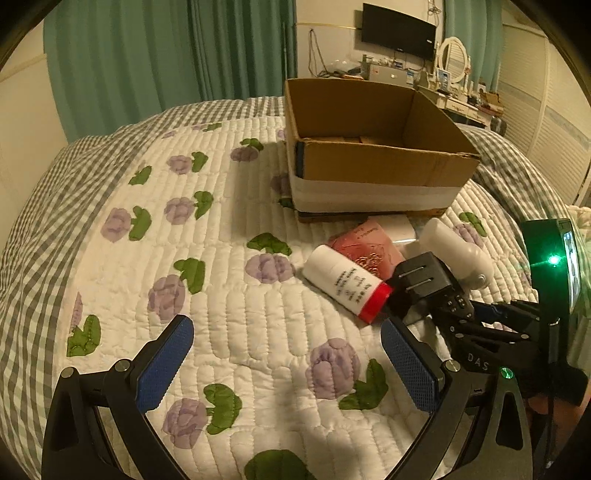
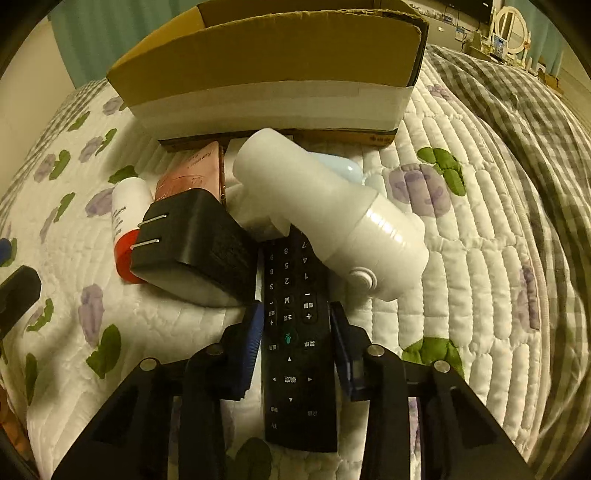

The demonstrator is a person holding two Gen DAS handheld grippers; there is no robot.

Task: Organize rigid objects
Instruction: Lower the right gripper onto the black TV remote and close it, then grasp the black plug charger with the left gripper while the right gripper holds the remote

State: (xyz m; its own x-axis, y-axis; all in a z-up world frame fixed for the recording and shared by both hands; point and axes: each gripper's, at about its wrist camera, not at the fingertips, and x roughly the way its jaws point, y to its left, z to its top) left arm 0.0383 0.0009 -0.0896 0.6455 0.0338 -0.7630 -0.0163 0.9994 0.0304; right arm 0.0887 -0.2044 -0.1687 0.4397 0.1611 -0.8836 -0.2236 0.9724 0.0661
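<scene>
An open cardboard box (image 1: 373, 162) stands on the quilted bed (image 1: 221, 288); it also shows in the right wrist view (image 2: 266, 70). In front of it lies a pile: a white tube with a red cap (image 1: 347, 284), a pink box (image 1: 365, 251), a black plug adapter (image 2: 195, 243), a white bottle (image 2: 332, 218) and a black remote (image 2: 299, 332). My right gripper (image 2: 297, 325) is shut on the remote, which lies partly under the white bottle. My left gripper (image 1: 288, 354) is open and empty above the quilt, left of the pile.
A dresser with a mirror (image 1: 456, 59) and a wall TV (image 1: 397, 31) stand beyond the bed. Green curtains (image 1: 166, 55) hang behind. A grey checked blanket (image 2: 517, 110) lies to the right of the box.
</scene>
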